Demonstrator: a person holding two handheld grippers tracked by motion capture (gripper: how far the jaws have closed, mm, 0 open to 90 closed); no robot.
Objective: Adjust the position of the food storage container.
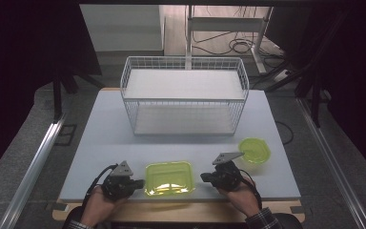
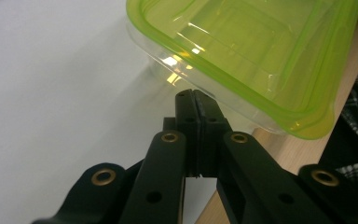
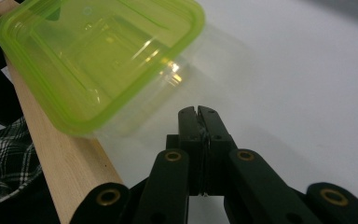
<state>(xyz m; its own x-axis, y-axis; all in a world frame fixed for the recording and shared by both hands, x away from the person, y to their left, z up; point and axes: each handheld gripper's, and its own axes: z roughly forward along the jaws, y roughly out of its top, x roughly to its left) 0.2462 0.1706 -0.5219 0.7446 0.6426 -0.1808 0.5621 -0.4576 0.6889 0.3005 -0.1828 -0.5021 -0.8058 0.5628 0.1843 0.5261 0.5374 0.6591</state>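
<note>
**A:** Where's the box right now?

**Me:** The green box (image 1: 169, 178) sits low and center in the high view, at the near edge of the desk (image 1: 105, 138), right between my two tools. My left tool (image 1: 139, 183) is just beside its left side, and my right tool (image 1: 204, 177) is near its right side with a small gap.

**A:** Either one grabbing it?

**Me:** Nope. Both are clenched on nothing. In the left gripper view the tips (image 2: 197, 100) are pressed together just below the box (image 2: 251, 56), right by its clear wall; I can't tell if they touch it. In the right gripper view my tool (image 3: 198, 113) is also pinched flat, and the box (image 3: 98, 51) is at the upper left, apart from it.

**A:** Anything else on there?

**Me:** A round green bowl (image 1: 254, 150) right of center, just past my right tool, and a white wire rack (image 1: 184, 95) in the upper middle.
</note>
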